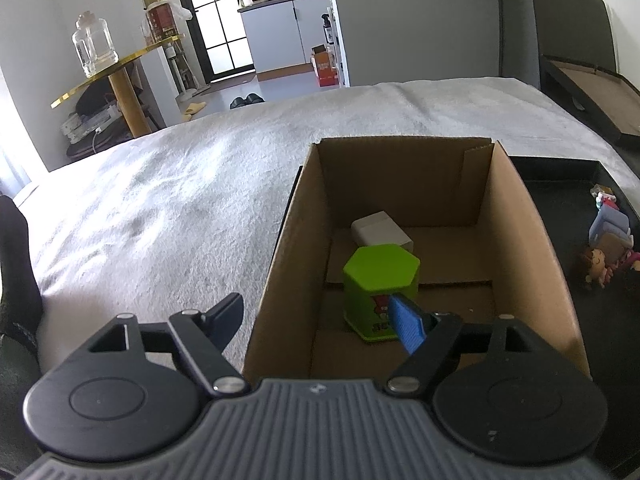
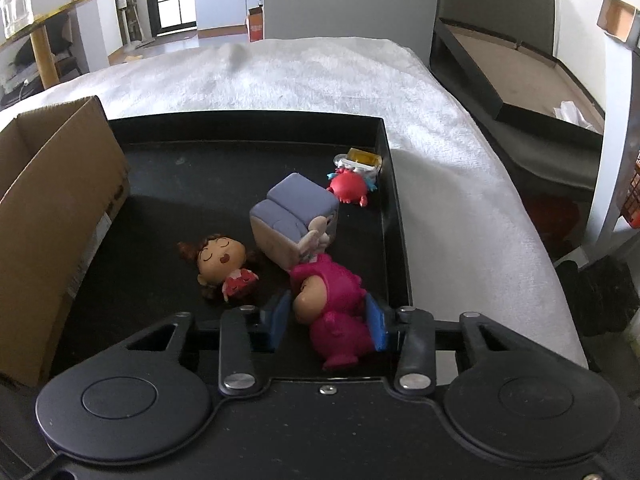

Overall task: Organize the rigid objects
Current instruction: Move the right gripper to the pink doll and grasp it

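In the left wrist view a cardboard box (image 1: 520,240) holds a green hexagonal tin (image 1: 380,276) and a white block (image 1: 380,229). My left gripper (image 1: 316,316) is open wide; its right finger hangs inside the box in front of the tin, its left finger outside the box wall. In the right wrist view my right gripper (image 2: 330,320) has its blue pads on both sides of a pink figurine (image 2: 336,308) lying on the black tray (image 2: 248,128). A brown-haired doll (image 2: 224,264), a purple-grey sofa toy (image 2: 296,216) and a red toy (image 2: 350,190) lie on the tray.
The tray and box rest on a white fuzzy blanket (image 1: 168,200). The box (image 2: 52,216) stands at the tray's left end. A small yellow-capped item (image 2: 362,158) sits in the tray's far right corner. A dark bed frame (image 2: 520,80) lies to the right.
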Demonstrator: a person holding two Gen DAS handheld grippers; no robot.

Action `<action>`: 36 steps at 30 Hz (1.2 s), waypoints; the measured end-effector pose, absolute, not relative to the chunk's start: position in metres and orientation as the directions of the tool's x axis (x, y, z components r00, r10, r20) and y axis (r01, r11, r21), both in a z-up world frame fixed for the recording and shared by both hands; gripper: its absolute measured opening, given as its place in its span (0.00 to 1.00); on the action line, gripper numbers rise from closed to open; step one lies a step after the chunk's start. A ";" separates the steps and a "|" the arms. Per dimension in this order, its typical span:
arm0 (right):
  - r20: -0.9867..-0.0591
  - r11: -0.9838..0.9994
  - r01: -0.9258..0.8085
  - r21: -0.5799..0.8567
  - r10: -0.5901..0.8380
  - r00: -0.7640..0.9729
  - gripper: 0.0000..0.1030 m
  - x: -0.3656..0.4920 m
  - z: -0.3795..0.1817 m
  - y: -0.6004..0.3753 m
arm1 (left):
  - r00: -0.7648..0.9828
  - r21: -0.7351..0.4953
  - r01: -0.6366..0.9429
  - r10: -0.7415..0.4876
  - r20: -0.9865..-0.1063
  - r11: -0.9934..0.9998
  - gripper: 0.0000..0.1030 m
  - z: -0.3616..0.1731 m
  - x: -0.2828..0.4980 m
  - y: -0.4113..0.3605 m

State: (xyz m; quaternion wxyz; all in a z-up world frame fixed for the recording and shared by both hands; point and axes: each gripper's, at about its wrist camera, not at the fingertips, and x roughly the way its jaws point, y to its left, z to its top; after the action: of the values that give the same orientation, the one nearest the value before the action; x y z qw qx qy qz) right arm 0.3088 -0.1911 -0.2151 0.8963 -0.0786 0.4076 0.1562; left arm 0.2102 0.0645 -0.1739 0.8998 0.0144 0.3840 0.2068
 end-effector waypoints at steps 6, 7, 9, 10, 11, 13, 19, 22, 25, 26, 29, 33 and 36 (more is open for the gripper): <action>-0.766 0.937 -0.349 -0.024 0.207 0.609 0.39 0.299 -0.214 -0.190 | 0.623 0.179 -0.363 0.381 -0.683 0.914 0.76 -0.174 0.209 0.065; -0.769 0.937 -0.348 -0.022 0.206 0.604 0.39 0.296 -0.214 -0.190 | 0.622 0.178 -0.364 0.382 -0.683 0.914 0.76 -0.174 0.208 0.065; -0.778 0.942 -0.334 -0.010 0.203 0.595 0.39 0.292 -0.213 -0.190 | 0.623 0.178 -0.364 0.381 -0.683 0.914 0.76 -0.174 0.208 0.065; -0.783 0.947 -0.321 -0.004 0.197 0.590 0.39 0.289 -0.213 -0.190 | 0.624 0.177 -0.364 0.381 -0.682 0.914 0.76 -0.174 0.207 0.065; -0.787 0.951 -0.310 -0.003 0.189 0.587 0.39 0.287 -0.213 -0.190 | 0.625 0.177 -0.365 0.381 -0.681 0.914 0.76 -0.174 0.207 0.065; -0.793 0.953 -0.302 -0.005 0.180 0.582 0.39 0.283 -0.213 -0.189 | 0.627 0.176 -0.364 0.380 -0.680 0.915 0.76 -0.174 0.206 0.065; -0.811 0.961 -0.275 0.012 0.171 0.560 0.39 0.278 -0.213 -0.183 | 0.622 0.172 -0.372 0.382 -0.684 0.912 0.76 -0.174 0.205 0.066; -0.820 0.965 -0.258 0.036 0.176 0.544 0.41 0.278 -0.212 -0.183 | 0.620 0.173 -0.371 0.382 -0.685 0.912 0.76 -0.174 0.205 0.067; -0.827 0.966 -0.247 0.069 0.194 0.528 0.43 0.278 -0.210 -0.185 | 0.619 0.175 -0.370 0.383 -0.686 0.912 0.76 -0.175 0.206 0.067; -0.823 0.965 -0.249 0.077 0.202 0.530 0.43 0.278 -0.209 -0.185 | 0.619 0.174 -0.371 0.382 -0.686 0.912 0.76 -0.175 0.206 0.067; -0.804 0.955 -0.286 0.075 0.227 0.549 0.54 0.279 -0.205 -0.185 | 0.622 0.174 -0.372 0.383 -0.683 0.912 0.76 -0.175 0.205 0.067; -0.795 0.950 -0.311 0.004 0.192 0.576 0.73 0.285 -0.207 -0.180 | 0.618 0.174 -0.373 0.384 -0.686 0.911 0.76 -0.176 0.206 0.068; -0.798 0.946 -0.324 0.005 0.199 0.568 0.73 0.291 -0.211 -0.180 | 0.617 0.173 -0.369 0.380 -0.689 0.913 0.76 -0.176 0.207 0.068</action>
State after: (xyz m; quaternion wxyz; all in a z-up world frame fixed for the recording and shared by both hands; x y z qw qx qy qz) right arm 0.2910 -0.1797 -0.2112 0.8827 -0.0710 0.4403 0.1482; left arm 0.2071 0.0676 -0.1765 0.8991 0.0072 0.3849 0.2084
